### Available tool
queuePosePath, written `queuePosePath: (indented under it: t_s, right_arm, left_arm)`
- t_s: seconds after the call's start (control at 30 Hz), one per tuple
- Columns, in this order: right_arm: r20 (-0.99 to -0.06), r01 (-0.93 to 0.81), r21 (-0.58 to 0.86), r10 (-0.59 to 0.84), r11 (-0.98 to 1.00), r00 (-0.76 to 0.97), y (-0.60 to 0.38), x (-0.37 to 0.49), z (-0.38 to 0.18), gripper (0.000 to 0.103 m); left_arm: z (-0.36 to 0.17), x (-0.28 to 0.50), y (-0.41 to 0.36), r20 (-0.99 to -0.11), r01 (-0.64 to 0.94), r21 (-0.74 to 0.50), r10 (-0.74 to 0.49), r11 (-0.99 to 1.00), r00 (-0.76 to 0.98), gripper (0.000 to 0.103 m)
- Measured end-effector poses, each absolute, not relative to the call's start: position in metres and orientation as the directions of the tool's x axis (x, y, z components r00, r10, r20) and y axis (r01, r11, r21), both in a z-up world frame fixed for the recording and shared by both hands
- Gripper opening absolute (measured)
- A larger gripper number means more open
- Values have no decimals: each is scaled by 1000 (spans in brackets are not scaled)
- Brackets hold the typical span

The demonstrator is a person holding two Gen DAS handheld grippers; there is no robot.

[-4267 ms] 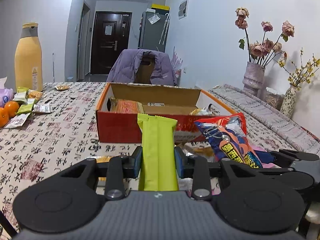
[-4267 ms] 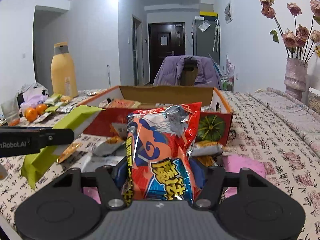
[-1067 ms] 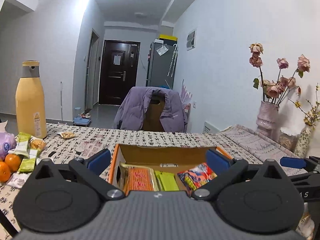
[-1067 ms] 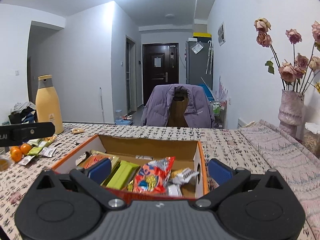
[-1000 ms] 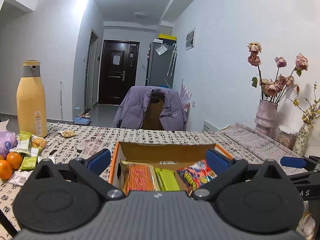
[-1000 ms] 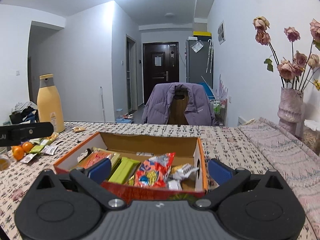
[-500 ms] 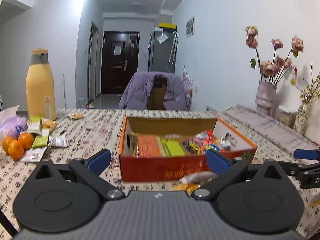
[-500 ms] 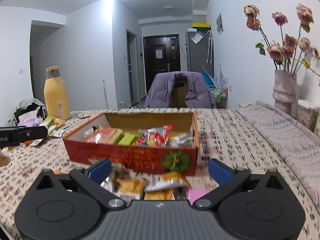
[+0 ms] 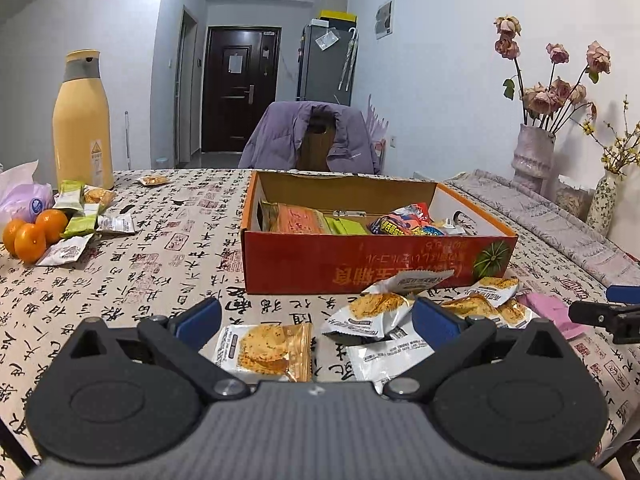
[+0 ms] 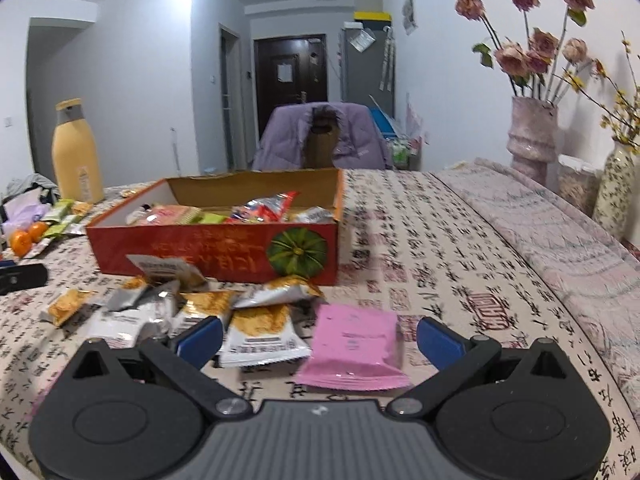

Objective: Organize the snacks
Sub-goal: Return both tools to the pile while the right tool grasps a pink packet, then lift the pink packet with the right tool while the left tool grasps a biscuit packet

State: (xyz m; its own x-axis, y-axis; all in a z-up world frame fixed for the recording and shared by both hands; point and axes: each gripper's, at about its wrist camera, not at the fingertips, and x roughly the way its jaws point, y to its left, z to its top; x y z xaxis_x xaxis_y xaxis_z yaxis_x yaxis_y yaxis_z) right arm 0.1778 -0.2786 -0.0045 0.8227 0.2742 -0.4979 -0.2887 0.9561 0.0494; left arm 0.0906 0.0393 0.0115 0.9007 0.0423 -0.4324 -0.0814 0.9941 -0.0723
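Both tongs, left (image 9: 316, 316) and right (image 10: 319, 336), have dropped back from the box (image 9: 360, 268), spread empty over loose packets (image 9: 266, 346), ready to pick.

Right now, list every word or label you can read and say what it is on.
Nothing is clear enough to quote.
Red box: gold Chinese characters, upside down, not legible.
Tablecloth: printed calligraphy, not legible.
Cracker packets: print too small.
Yellow bottle: warning label, too small.

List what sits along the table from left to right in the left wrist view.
Oranges → yellow bottle → red box → pink packet → right gripper, by the flower vase.
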Motion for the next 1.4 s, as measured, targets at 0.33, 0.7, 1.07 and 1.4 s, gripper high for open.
queuePosePath:
  t_s: [0.33,0.7,1.07,1.4]
  right_arm:
    - [-596,-211,31,188,977,781,-282,226,-20,99]
    - [-642,-179,26,154,983,752,-280,246,-43,79]
    - [-602,-194,31,173,981,779,-278,234,-42,60]
    - [-522,-178,72,189,981,832,-290,203,-31,61]
  left_arm:
    - [12,89,42,-436,-97,-78,54,992,898,103]
    - [10,90,46,-450,-121,-85,70,989,890,103]
    - [3,94,50,-483,-141,-96,78,985,872,103]
    - [-9,113,61,-587,-204,-88,115,975,802,103]
